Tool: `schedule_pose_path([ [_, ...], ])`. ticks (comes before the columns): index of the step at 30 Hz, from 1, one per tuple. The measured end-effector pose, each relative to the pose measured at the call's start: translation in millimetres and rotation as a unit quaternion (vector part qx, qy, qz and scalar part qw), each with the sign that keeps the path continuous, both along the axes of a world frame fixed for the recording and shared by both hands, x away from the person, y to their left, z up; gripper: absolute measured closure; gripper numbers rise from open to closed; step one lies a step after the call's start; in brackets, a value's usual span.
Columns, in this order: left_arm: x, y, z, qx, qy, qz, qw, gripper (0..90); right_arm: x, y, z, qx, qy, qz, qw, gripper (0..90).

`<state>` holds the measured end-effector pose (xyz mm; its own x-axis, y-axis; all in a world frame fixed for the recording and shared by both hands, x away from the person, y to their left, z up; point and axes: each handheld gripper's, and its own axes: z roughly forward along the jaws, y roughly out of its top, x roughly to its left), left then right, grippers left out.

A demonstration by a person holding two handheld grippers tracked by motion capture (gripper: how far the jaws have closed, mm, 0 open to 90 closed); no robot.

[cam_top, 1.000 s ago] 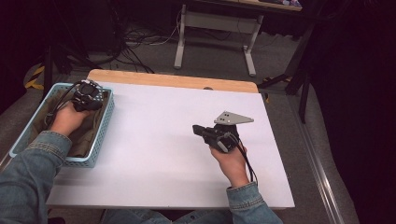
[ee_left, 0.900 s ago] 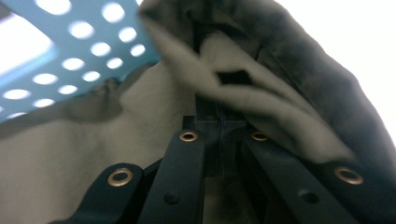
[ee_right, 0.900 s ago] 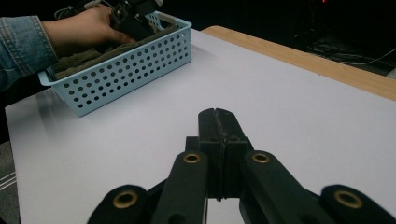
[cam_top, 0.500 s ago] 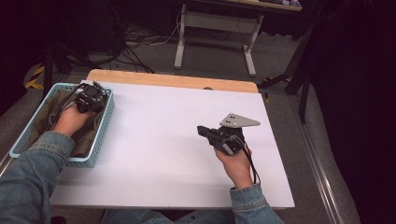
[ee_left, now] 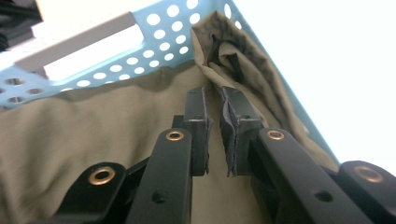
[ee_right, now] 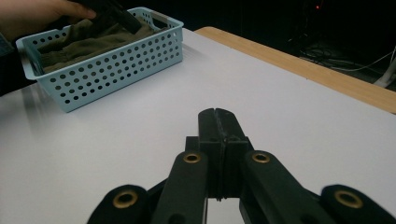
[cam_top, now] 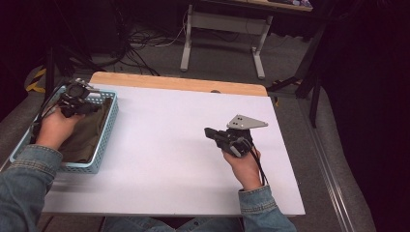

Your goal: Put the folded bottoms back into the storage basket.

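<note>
An olive-green cloth (cam_top: 89, 137) lies crumpled in a light-blue perforated basket (cam_top: 109, 126) at the table's left edge. My left gripper (cam_top: 94, 107) hovers over the basket's far end. In the left gripper view its jaws (ee_left: 215, 95) stand a narrow crack apart, having just been opening. Nothing sits between the pads, and the cloth (ee_left: 70, 135) lies just beyond them against the basket wall (ee_left: 116, 60). My right gripper (cam_top: 208, 131) rests low over the bare white table at centre right. Its jaws (ee_right: 215, 114) are shut on nothing and point toward the basket (ee_right: 112, 63).
The white tabletop (cam_top: 164, 145) has a wooden strip (cam_top: 179, 83) along its far edge. Beyond the table are a desk frame (cam_top: 222, 29) and cables on the dark floor. A person's hand (ee_right: 37, 14) reaches into the basket in the right gripper view.
The left hand has lifted and drawn back to the left from the basket's far right corner. The right hand has stayed where it was.
</note>
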<state>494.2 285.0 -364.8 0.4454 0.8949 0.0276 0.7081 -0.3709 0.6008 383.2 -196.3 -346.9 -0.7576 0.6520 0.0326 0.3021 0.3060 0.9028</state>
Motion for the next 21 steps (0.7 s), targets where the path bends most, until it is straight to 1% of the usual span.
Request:
schedule_pose_path([
  [1,-4.5,2.6,3.7,-0.006,-0.009,0.002,0.9999,81.2,0.3,0.1,0.2,-0.002,-0.002,0.001,1.0000,90.0],
  [4,-17.4,8.5,14.0,-0.033,-0.026,-0.001,0.9991,83.8,3.3,-0.3,-0.5,-0.004,-0.001,0.003,1.0000,90.0],
  [5,-21.3,8.3,16.1,-0.038,-0.034,-0.002,0.9987,84.2,4.9,-0.4,-0.9,-0.005,0.001,0.002,1.0000,90.0],
  [6,-25.3,8.0,18.5,-0.041,-0.037,-0.006,0.9985,84.4,6.4,-0.5,-1.2,-0.004,0.002,0.003,1.0000,90.0],
  [8,-31.7,7.0,22.4,-0.049,-0.050,-0.011,0.9975,84.4,8.7,0.1,-1.0,-0.004,0.001,0.003,1.0000,90.0],
  [9,-35.2,5.9,24.1,-0.058,-0.050,-0.013,0.9970,84.4,9.3,0.5,-0.5,-0.005,-0.001,0.004,1.0000,90.0],
  [11,-41.1,3.7,27.5,-0.062,-0.062,-0.017,0.9960,84.1,10.1,0.8,0.1,-0.004,-0.004,0.005,1.0000,90.0],
  [12,-44.6,1.8,29.0,-0.069,-0.063,-0.019,0.9954,84.0,10.3,0.6,0.3,-0.005,-0.006,0.005,1.0000,90.0],
  [14,-51.0,-1.8,32.0,-0.075,-0.074,-0.028,0.9940,82.9,11.1,-1.3,0.3,-0.002,-0.009,0.001,1.0000,82.7],
  [15,-54.6,-4.4,33.4,-0.079,-0.077,-0.031,0.9934,82.2,11.4,-2.4,0.1,0.002,-0.005,0.001,1.0000,79.9],
  [16,-57.7,-6.7,34.5,-0.082,-0.083,-0.036,0.9925,81.6,11.3,-3.4,0.0,0.001,-0.004,0.001,1.0000,78.9],
  [18,-63.7,-12.0,36.6,-0.091,-0.093,-0.047,0.9904,79.6,9.3,-6.0,0.1,-0.004,-0.015,-0.003,0.9999,74.9],
  [19,-66.3,-14.9,37.5,-0.095,-0.096,-0.052,0.9894,77.7,8.0,-7.4,0.1,-0.004,-0.020,-0.003,0.9998,74.0],
  [21,-70.3,-20.6,38.1,-0.104,-0.106,-0.064,0.9868,69.0,5.8,-10.9,0.1,-0.009,-0.031,-0.006,0.9995,71.3],
])
